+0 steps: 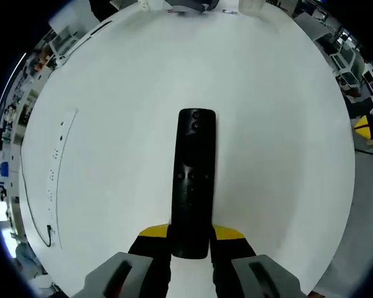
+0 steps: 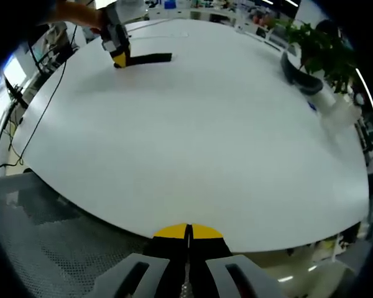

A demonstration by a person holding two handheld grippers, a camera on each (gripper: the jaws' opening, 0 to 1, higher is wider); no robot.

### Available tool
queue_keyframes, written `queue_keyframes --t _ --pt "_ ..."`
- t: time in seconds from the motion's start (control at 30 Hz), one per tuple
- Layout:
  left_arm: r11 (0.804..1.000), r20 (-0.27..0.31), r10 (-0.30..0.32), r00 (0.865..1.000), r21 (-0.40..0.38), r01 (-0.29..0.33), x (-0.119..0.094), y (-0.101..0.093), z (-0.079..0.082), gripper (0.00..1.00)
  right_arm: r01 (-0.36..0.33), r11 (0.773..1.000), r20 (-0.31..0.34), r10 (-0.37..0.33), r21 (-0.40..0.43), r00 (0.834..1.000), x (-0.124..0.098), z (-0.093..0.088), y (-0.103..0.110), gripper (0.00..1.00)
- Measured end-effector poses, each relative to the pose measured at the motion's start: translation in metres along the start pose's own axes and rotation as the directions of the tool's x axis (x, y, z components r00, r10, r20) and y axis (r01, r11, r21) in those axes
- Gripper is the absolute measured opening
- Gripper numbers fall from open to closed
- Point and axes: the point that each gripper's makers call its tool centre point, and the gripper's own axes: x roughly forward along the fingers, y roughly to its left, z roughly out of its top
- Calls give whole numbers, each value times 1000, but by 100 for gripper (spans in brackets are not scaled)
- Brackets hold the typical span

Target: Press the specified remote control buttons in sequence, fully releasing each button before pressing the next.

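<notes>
In the left gripper view a long black remote control (image 1: 193, 180) points away from the camera, with round buttons near its far end and a button cluster at its middle. My left gripper (image 1: 191, 239) is shut on the remote's near end, its yellow-tipped jaws on either side. In the right gripper view the same remote (image 2: 150, 58) shows far off at the upper left, held by the left gripper (image 2: 119, 57) in a person's hand (image 2: 81, 13). My right gripper (image 2: 188, 236) sits at the table's near edge, jaws shut together on nothing.
The white round table (image 2: 193, 136) is wide. A white power strip (image 1: 57, 167) with a cable lies along its left side in the left gripper view. A grey curved object (image 2: 300, 77), a plant (image 2: 323, 46) and a mesh chair (image 2: 43, 236) surround the table.
</notes>
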Motion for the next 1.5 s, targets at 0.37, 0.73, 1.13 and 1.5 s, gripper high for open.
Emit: queue_keyframes --t 0.37,0.73,1.13,1.5 --pt "1000 -27 -3 1000 27 4 0 -19 -6 23 -3 1000 25 3 -2 1000 -2 4 0 0" --pt "998 -31 -7 1000 64 9 0 -38 -12 23 3 1000 69 -3 -5 998 -6 10 -1 0" --pt "997 -50 0 999 82 5 -1 -61 -17 23 18 1000 90 -17 -15 996 -7 13 -3 0" --pt "997 -40 -1 999 83 5 -3 -81 -21 23 18 998 119 -11 -58 993 -9 17 0 0"
